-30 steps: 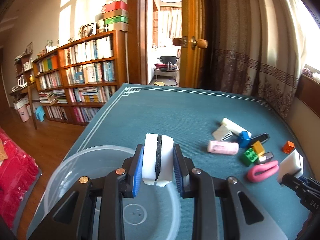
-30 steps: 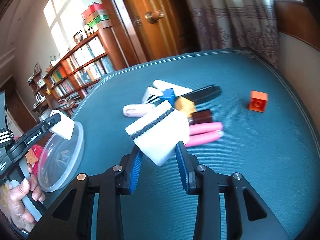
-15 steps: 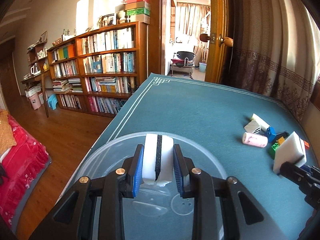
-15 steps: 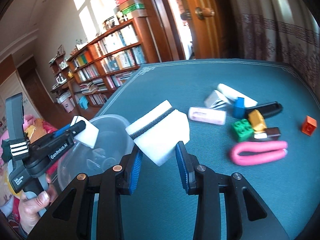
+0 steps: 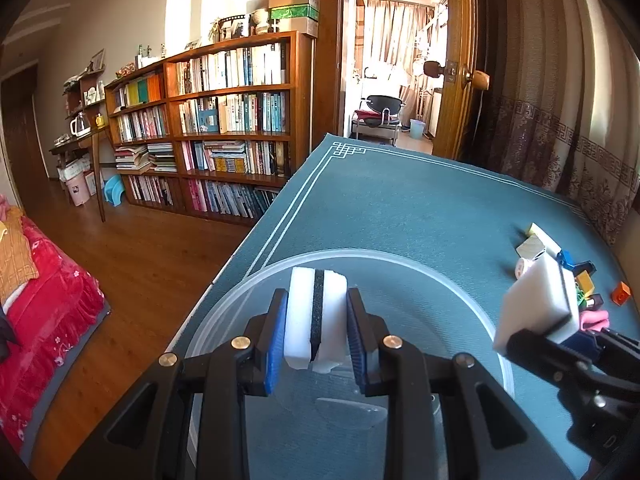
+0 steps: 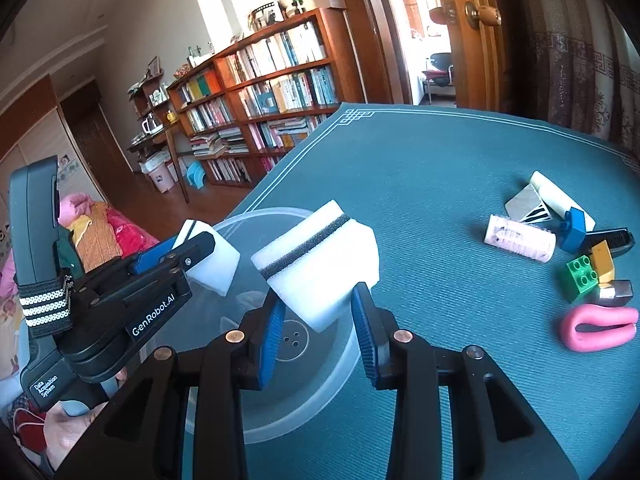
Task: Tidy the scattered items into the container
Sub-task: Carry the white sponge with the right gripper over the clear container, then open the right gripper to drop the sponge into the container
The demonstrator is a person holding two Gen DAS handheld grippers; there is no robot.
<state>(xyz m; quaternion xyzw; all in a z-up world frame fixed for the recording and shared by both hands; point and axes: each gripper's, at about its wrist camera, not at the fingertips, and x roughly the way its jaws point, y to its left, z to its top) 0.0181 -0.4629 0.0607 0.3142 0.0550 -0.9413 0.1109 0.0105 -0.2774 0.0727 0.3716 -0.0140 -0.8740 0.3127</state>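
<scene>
Over the bowl, left wrist view: left gripper (image 5: 316, 334) clamps a white sponge (image 5: 316, 312) above the clear container (image 5: 460, 288); right gripper (image 5: 560, 340) alongside.
Right wrist view: right gripper (image 6: 318, 316) pinches a second sponge (image 6: 320, 256) over the container rim (image 6: 256, 214).
Loose items: pink tube (image 6: 520, 240), green brick (image 6: 582, 278), pink loop (image 6: 596, 326) well apart on the teal mat (image 6: 420, 168).

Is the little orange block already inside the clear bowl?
No, the orange block sits on the green table, apart from the clear bowl.
</scene>
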